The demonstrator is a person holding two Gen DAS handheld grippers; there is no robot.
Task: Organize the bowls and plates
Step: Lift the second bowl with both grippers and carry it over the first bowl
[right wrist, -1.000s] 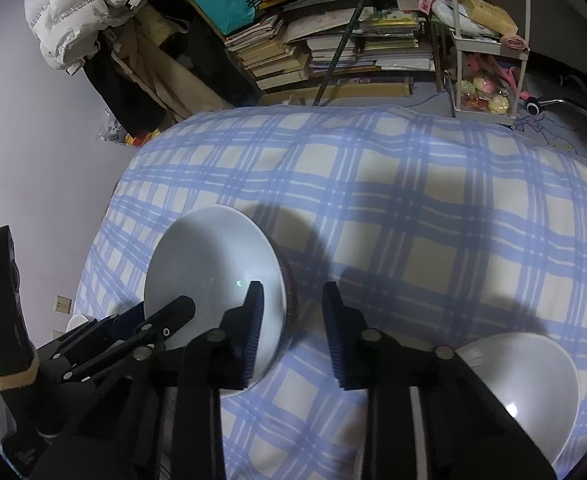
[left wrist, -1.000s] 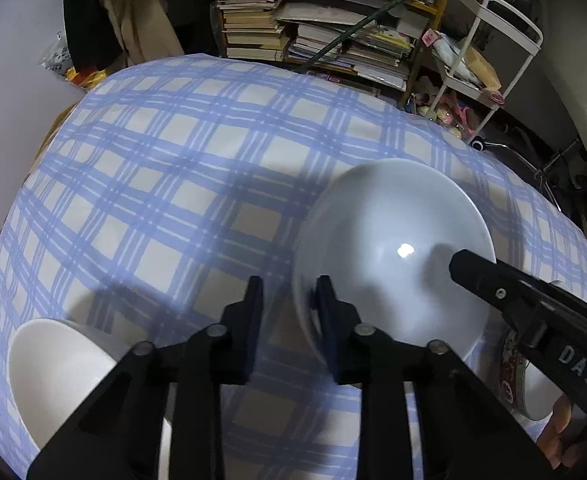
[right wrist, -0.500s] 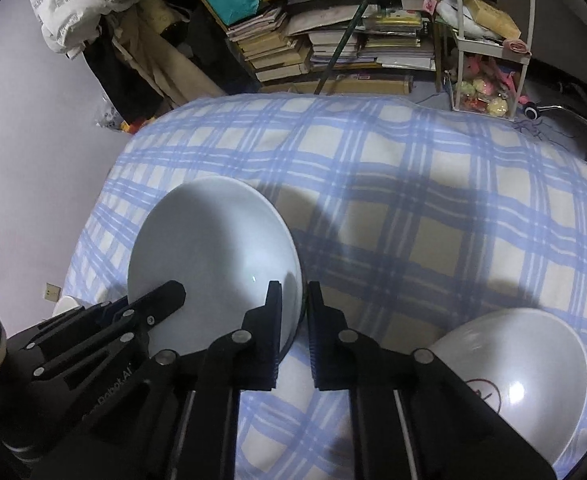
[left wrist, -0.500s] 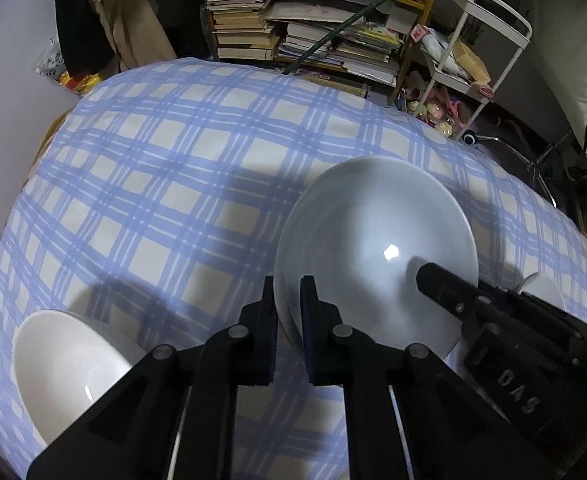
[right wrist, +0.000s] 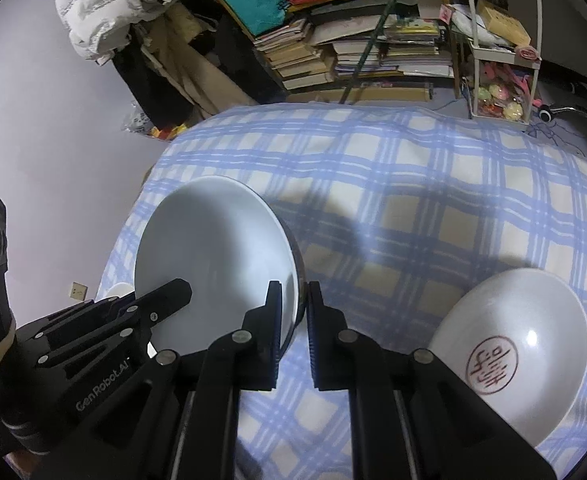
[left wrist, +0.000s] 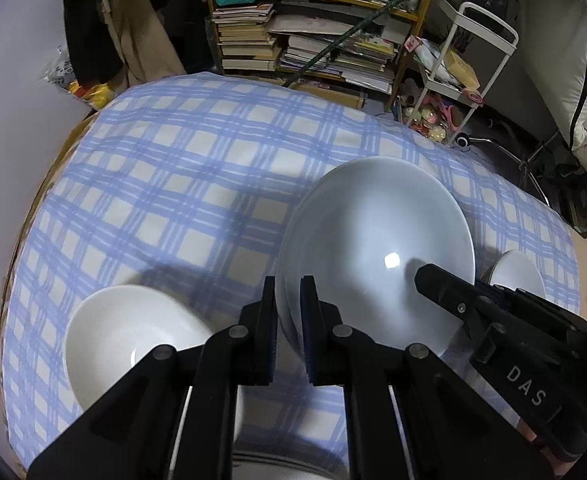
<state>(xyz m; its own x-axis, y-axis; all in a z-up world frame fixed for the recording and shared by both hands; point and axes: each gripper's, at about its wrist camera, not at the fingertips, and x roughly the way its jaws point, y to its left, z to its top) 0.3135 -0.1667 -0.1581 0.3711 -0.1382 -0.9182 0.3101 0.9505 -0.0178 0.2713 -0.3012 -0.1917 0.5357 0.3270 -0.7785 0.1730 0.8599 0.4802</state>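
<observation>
A large pale bowl [left wrist: 373,248] hangs tilted a little above the blue checked tablecloth [left wrist: 181,184], held from both sides. My left gripper [left wrist: 287,292] is shut on its left rim. My right gripper [right wrist: 295,300] is shut on the opposite rim of the same bowl [right wrist: 213,256]. In the left wrist view, one finger [left wrist: 437,280] of the right gripper reaches over the bowl's inside. A plain white bowl [left wrist: 133,340] sits on the cloth at the lower left. A white bowl with a red mark [right wrist: 513,360] sits on the right.
A small white bowl [left wrist: 517,272] stands at the table's right end. Beyond the far edge are a shelf of stacked books [left wrist: 313,40], a white wire cart [left wrist: 469,68] and hanging coats [right wrist: 105,12]. A wall runs along the left.
Both grippers went from open around the large bowl's rim to shut on it. The bowl has risen off the cloth, and both cameras now sit higher.
</observation>
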